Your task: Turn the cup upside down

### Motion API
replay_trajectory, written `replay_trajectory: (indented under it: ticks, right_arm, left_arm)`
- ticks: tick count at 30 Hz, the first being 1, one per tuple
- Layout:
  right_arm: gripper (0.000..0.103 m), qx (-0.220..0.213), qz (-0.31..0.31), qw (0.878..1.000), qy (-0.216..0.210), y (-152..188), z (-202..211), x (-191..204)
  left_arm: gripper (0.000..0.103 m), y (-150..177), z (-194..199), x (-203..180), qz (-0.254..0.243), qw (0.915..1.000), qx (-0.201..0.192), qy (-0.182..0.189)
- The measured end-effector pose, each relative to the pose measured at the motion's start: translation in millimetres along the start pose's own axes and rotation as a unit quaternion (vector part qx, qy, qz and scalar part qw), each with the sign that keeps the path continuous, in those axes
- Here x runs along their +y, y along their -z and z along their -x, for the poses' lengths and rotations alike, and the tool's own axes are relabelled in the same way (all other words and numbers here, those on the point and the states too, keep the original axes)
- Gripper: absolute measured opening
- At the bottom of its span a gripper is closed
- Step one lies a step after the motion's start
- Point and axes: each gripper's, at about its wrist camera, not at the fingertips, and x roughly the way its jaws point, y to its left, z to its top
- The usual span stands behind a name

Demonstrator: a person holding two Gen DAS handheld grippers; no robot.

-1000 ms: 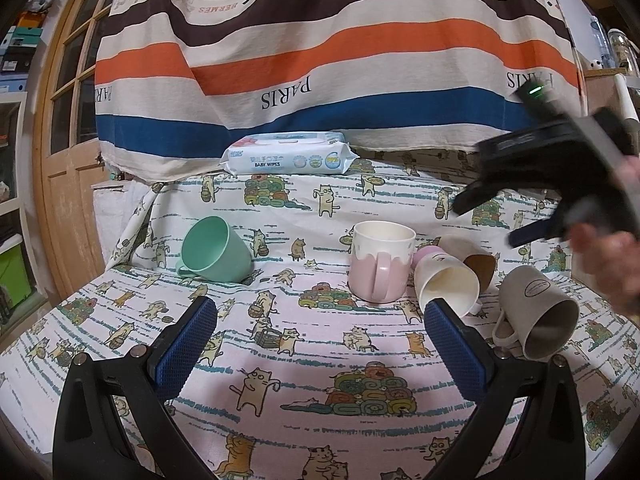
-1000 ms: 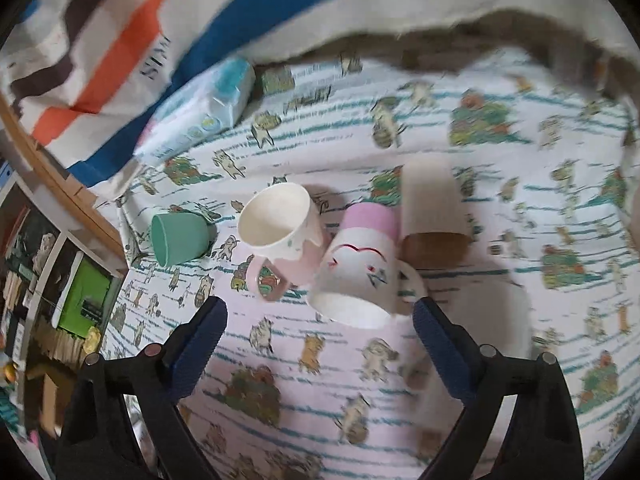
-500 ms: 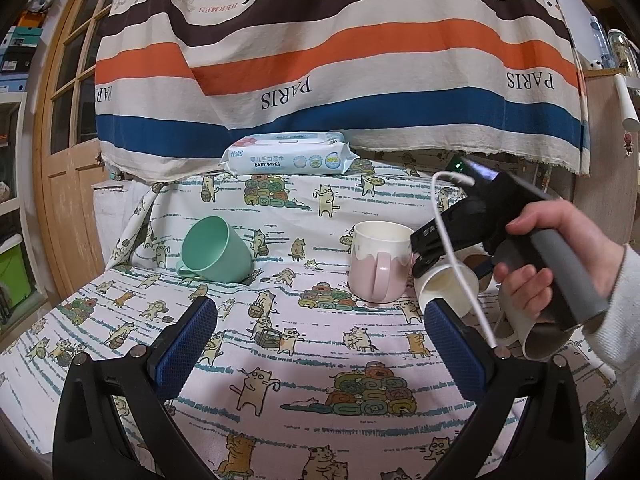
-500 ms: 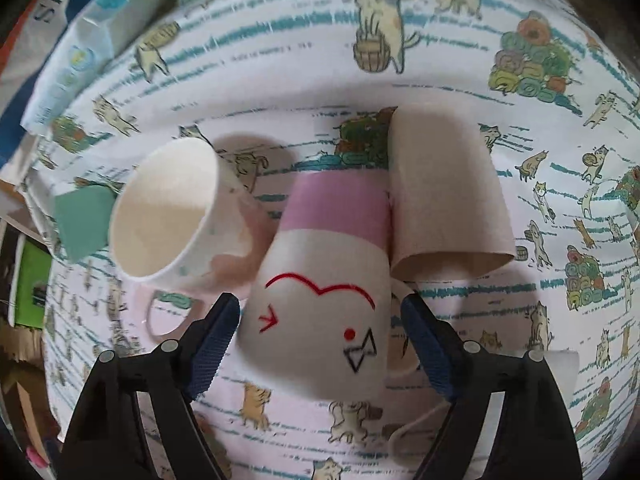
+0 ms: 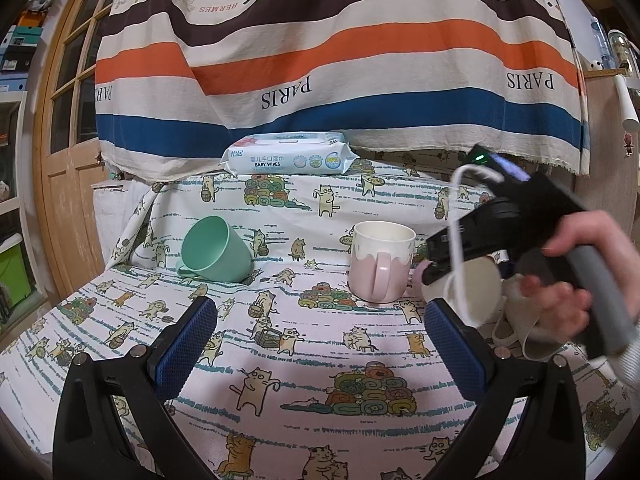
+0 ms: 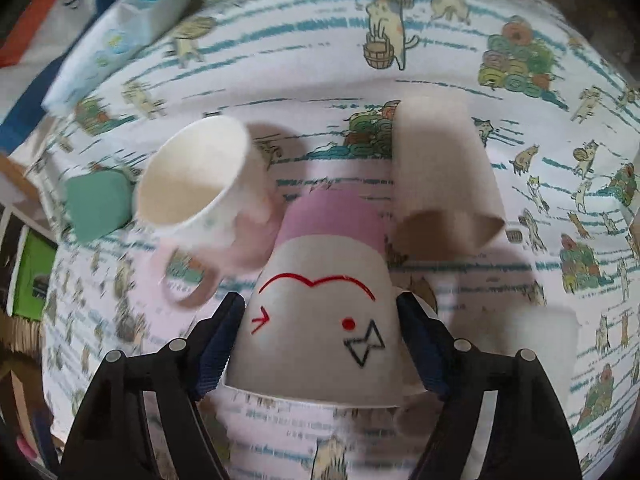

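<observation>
From your left camera, going left to right: the green cup (image 5: 216, 250) lies tipped on the cat cloth (image 5: 304, 344), mouth up and to the left; the wipes (image 5: 289, 158) sit behind it against the striped drape (image 5: 320, 60); the pink mug (image 5: 381, 266) stands upright near the middle, handle toward you; your left gripper (image 5: 320, 350) hangs low over the cloth with its blue pads spread wide and nothing between them; at the right your right hand (image 5: 576, 280) grips the other tool's handle.

From your right camera: the green cup (image 6: 98, 206) is at the far left; the pink mug (image 6: 208, 196) is next; your right gripper (image 6: 320, 340) has its pads pressed on both sides of the white cup (image 6: 320, 320), which lies on its side, pink base away from you, mouth toward the camera, between the mug and the brown cup (image 6: 442, 176) lying just beside it on the right.
</observation>
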Motion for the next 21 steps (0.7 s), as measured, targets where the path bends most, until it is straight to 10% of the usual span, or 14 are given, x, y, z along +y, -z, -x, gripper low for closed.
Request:
replay_trajectory:
  ticks: [21]
  right_arm:
    - [0.076,0.020,0.034,0.996,-0.081,113,62,-21]
  left_arm:
    - [0.103,0,2,2,0.008,1.0000,-0.002,0.003]
